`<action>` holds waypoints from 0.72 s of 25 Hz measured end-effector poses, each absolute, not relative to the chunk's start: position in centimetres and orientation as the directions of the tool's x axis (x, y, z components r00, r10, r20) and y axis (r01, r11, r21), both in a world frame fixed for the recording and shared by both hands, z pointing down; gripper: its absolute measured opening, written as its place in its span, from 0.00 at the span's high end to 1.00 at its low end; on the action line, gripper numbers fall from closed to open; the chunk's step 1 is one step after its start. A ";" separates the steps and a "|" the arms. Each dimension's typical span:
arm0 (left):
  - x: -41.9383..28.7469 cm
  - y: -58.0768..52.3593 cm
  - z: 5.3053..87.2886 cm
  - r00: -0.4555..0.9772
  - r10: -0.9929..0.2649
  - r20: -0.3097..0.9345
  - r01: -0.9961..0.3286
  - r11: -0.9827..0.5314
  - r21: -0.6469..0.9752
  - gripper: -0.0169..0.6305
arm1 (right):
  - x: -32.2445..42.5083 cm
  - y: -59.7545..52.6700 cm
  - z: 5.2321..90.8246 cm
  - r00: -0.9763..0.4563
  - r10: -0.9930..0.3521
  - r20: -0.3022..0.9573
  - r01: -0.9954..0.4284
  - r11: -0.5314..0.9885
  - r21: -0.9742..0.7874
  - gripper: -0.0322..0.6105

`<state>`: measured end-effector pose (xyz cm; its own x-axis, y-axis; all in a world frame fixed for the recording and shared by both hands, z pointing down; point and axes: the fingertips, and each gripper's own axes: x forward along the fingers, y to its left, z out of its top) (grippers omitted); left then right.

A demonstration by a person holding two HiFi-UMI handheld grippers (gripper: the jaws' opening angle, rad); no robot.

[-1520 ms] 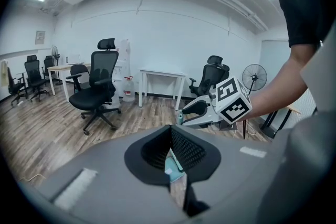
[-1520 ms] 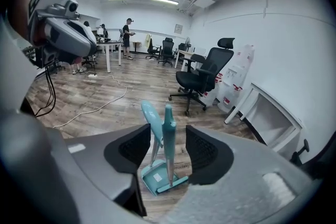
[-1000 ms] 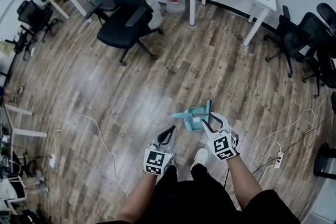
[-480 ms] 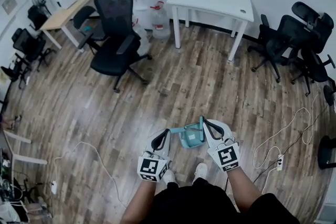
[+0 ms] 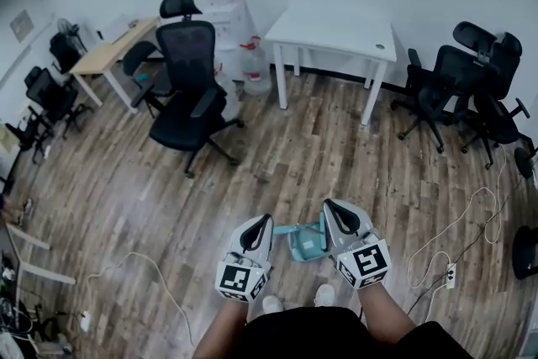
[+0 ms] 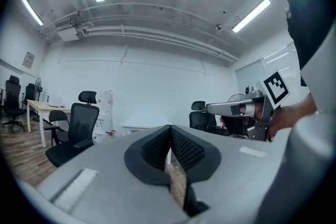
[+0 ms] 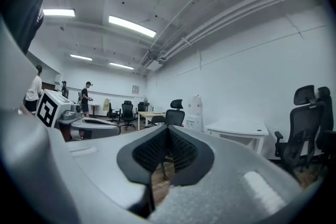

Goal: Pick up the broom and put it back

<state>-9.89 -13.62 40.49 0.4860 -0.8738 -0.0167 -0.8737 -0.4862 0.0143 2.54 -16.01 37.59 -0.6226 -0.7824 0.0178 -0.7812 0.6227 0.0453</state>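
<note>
Well short of the table (image 5: 336, 34), on the person's side of it, the head view has the teal broom (image 5: 304, 241) between the left gripper (image 5: 266, 219) and the right gripper (image 5: 329, 204). It sits hard against the right one's inner flank and seems clear of the floor (image 5: 168, 181). What bears it is hidden by the gripper bodies, so a loose hold could let it drop or swing. A corded power strip (image 5: 450, 271) lies nearer the person than the table and to its right, and a black chair (image 5: 189, 88) stands to the table's left. Either could snag a foot or the broom on the way. From the left gripper view, aimed level towards the table, the jaws are pressed together. Only floor shows in the slot under the pads, so nothing is pinched and this side likely lends the broom no support. From the right gripper view, with the table off to the right, the pads also meet and no teal shows between them. I judge any hold to be slight or off the pads, the likeliest cause of a slip. Where the broom belongs no view shows, so setting it down in the wrong spot is a further risk.
</note>
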 end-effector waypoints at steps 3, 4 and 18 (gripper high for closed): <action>-10.2 -13.5 40.2 0.490 -0.871 -0.025 -0.871 -0.490 0.016 0.94 | 2.4 -15.9 37.1 -0.621 -0.784 0.015 -0.782 0.621 0.055 0.95; -10.3 -13.5 40.2 0.490 -0.871 -0.028 -0.871 -0.491 0.018 0.94 | 2.4 -15.9 37.0 -0.618 -0.786 0.014 -0.784 0.618 0.059 0.95; -9.9 -13.3 39.8 0.508 -0.861 -0.019 -0.861 -0.508 0.016 0.94 | 3.0 -14.9 36.6 -0.598 -0.801 0.020 -0.798 0.598 0.080 0.95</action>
<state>-9.92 -13.29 39.78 0.5079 -0.8612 -0.0186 -0.8611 -0.5081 0.0161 2.96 -14.92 36.58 -0.5985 -0.8009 0.0202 -0.7975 0.5980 0.0800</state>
